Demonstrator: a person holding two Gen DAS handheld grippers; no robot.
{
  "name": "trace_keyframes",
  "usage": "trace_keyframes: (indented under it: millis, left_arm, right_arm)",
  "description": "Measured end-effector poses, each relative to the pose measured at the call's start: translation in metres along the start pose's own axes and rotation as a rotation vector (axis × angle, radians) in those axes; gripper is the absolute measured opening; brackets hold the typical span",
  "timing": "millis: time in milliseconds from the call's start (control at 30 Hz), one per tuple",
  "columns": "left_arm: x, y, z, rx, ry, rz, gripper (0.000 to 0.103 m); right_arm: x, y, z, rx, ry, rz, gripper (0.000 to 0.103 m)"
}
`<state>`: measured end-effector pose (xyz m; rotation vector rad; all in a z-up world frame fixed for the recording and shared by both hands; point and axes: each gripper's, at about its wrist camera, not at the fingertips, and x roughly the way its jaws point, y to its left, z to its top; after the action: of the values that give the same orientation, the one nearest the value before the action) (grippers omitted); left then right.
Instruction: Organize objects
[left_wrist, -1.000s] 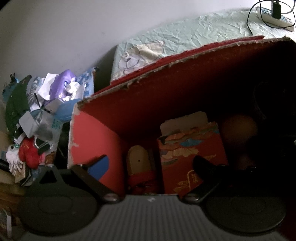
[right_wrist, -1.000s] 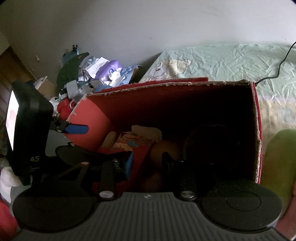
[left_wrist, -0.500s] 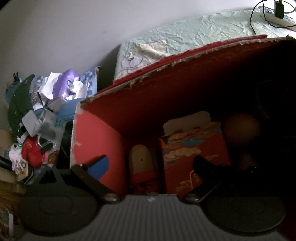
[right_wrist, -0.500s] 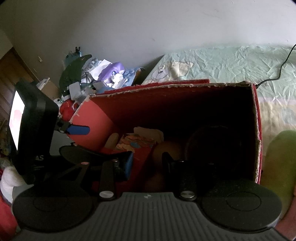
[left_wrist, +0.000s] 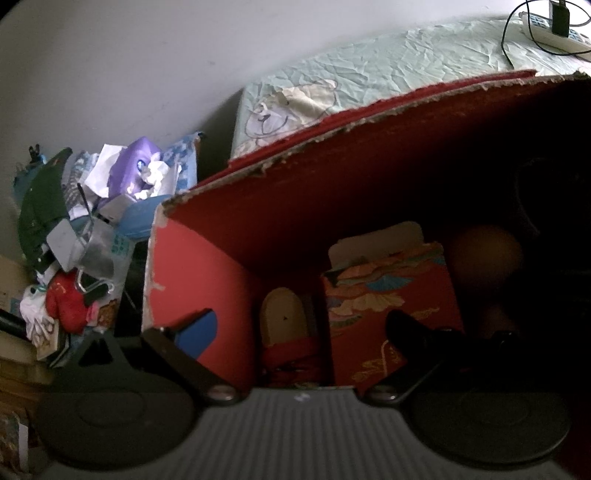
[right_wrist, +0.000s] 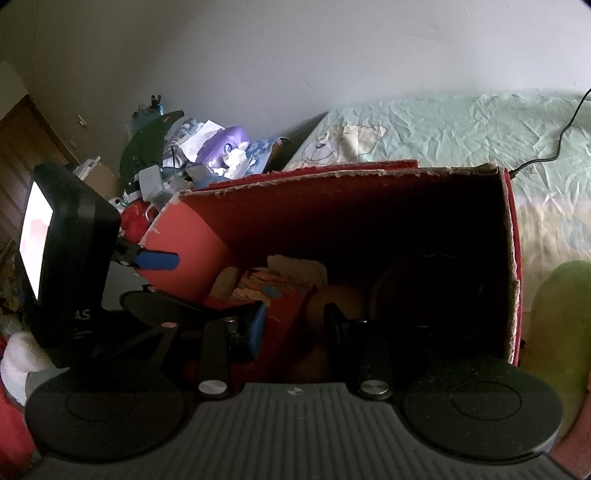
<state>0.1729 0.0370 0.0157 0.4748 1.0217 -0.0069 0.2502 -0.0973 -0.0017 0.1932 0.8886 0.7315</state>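
A red cardboard box (left_wrist: 195, 273) stands open beside a bed. Inside it are a red patterned carton (left_wrist: 391, 295), a tan rounded piece (left_wrist: 282, 314), a brown ball (left_wrist: 487, 251) and a dark round object (right_wrist: 424, 288). My left gripper (left_wrist: 301, 326) is open wide. Its blue-padded finger (left_wrist: 199, 328) is outside the box's left wall, and its other finger is in front of the carton. The right gripper (right_wrist: 293, 323) hovers open over the box (right_wrist: 184, 243), with the carton's (right_wrist: 273, 291) corner and the ball (right_wrist: 340, 299) below its fingertips. Neither holds anything.
A pile of clutter (left_wrist: 110, 206) with paper, purple wrapping and a red toy lies left of the box. The bed's pale green sheet (left_wrist: 388, 74) carries a power strip (left_wrist: 550, 26) and a cable (right_wrist: 554, 147). A green object (right_wrist: 561, 314) sits right of the box.
Both views have shifted a little, so the box and clutter sit slightly further right in frame. The finger gaps and the box's contents look the same.
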Motion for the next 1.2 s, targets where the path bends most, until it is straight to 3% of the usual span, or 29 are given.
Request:
trace_keyframes:
  millis: [667, 1200]
  left_arm:
    - [-0.0023, -0.0003, -0.0004, 0.001, -0.013, -0.026, 0.099]
    - [-0.0014, 0.0001, -0.0010, -0.001, -0.012, -0.027, 0.099]
  right_arm:
    - [0.0034, 0.0040, 0.0005, 0.000, 0.020, -0.072, 0.037]
    - [0.0031, 0.0032, 0.0007, 0.002, 0.014, -0.071, 0.037]
